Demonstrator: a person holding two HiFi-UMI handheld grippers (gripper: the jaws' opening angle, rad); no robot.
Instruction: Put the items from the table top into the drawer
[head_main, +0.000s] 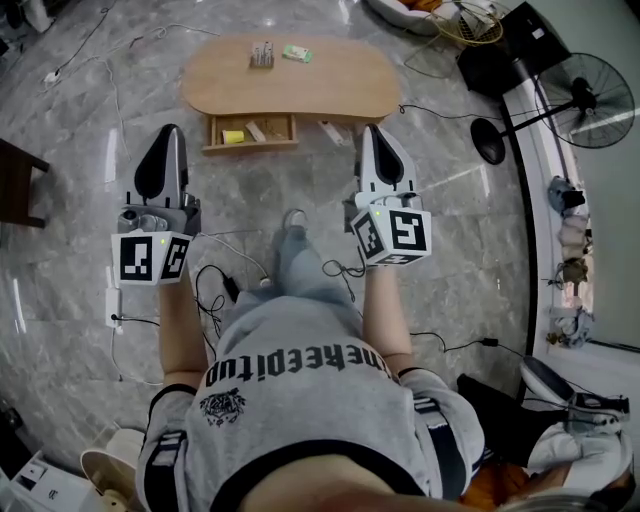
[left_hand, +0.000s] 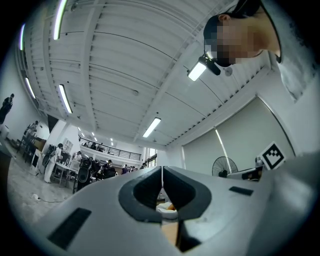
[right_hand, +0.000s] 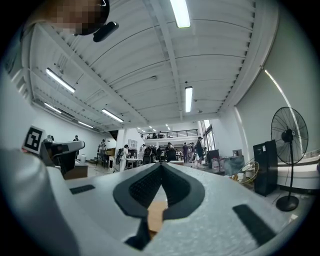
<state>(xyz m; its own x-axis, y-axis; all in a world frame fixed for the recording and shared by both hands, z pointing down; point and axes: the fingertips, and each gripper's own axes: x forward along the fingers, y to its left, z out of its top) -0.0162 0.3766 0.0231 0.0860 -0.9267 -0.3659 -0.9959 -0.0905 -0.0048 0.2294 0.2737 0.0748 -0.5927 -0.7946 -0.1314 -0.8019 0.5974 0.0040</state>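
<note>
The left gripper (head_main: 171, 132) and right gripper (head_main: 371, 130), fingers clenched empty, hung short of the open drawer (head_main: 250, 131); the grey item (head_main: 262, 55) and green item (head_main: 296, 53) lay beyond it on the tabletop (head_main: 350, 85), where unopened fingers might shove them off.

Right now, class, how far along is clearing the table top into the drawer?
Done: the drawer stands open with a yellow item inside. In hand: nothing; left gripper and right gripper are shut, empty, short of the table. Remaining: green item and grey item on top.
</note>
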